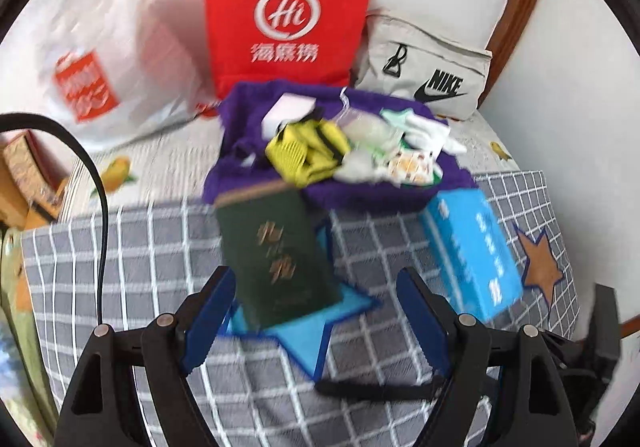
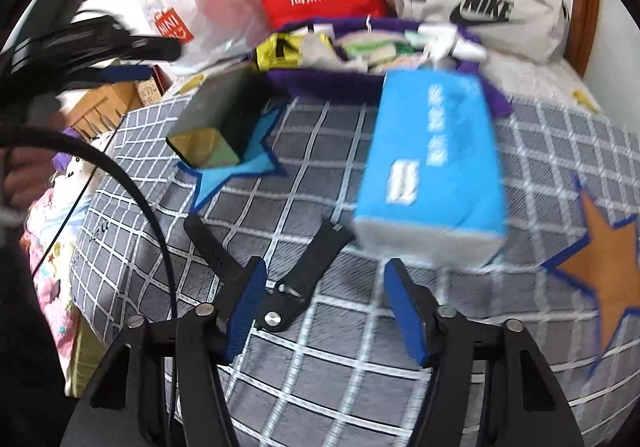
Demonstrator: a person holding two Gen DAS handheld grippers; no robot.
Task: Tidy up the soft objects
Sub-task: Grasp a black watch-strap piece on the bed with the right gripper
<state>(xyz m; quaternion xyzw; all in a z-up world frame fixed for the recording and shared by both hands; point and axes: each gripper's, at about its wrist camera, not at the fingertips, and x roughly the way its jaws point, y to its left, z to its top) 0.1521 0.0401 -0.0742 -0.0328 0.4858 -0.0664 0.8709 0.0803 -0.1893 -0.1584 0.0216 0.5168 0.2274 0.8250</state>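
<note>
Left wrist view: sits just behind the left claw (image 1: 316, 311), looking forward and steeply down along its two fingers onto the checked bedcover (image 1: 168, 247); the green box (image 1: 276, 251) lies close in front.
Right wrist view: sits just behind the right claw (image 2: 324, 307), tilted down the same way, close over the bedcover; the blue box (image 2: 432, 163) fills the near centre.
Facing: both look toward the wall end of the bed.
Shared ground: red bag (image 1: 288, 15), grey Nike pouch (image 1: 428, 67), purple cloth pile (image 1: 240, 127), both boxes, the blue star patch (image 1: 304, 331).
Offset: the right view stands further right; the left claw's arm shows at its left edge.
</note>
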